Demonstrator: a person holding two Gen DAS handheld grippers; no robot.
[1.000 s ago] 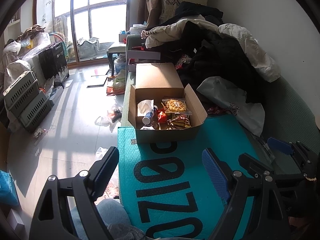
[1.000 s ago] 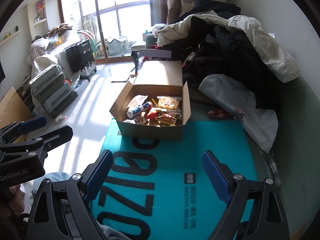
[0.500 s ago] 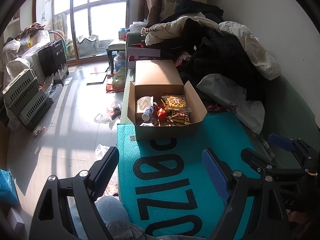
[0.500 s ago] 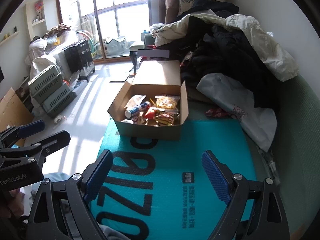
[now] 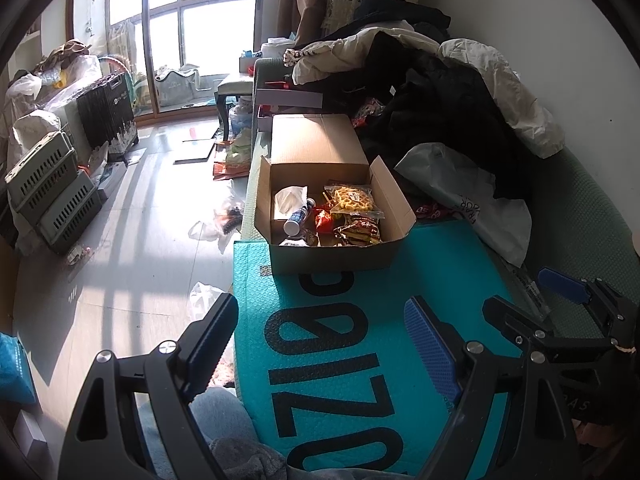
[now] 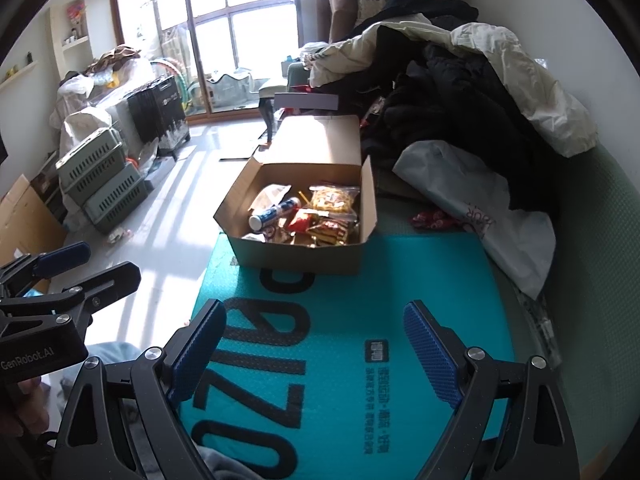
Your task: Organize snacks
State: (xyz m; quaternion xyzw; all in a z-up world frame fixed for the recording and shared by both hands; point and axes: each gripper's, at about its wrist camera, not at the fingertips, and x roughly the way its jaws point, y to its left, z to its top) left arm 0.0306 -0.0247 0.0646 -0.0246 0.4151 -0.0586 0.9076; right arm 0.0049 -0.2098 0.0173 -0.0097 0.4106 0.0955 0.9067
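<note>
An open cardboard box [image 5: 332,258] stands at the far end of a teal bubble mailer [image 5: 360,344] on a green sofa; it also shows in the right wrist view [image 6: 298,258]. Inside lie several snacks: a yellow snack bag [image 5: 354,199], red packets [image 5: 325,220], a white tube [image 5: 297,218] and a white wrapper [image 5: 290,196]. My left gripper [image 5: 322,344] is open and empty, above the mailer's near part. My right gripper [image 6: 316,350] is open and empty beside it. Each gripper shows at the other view's edge.
A pile of coats [image 5: 432,92] and a white plastic bag [image 5: 464,200] lie right of the box. A red packet [image 6: 430,219] lies loose by the bag. Grey crates [image 5: 48,196] and litter [image 5: 212,228] sit on the floor at left.
Both grippers have drawn back a little from the box, so it looks slightly smaller and higher. Both stay open and empty.
</note>
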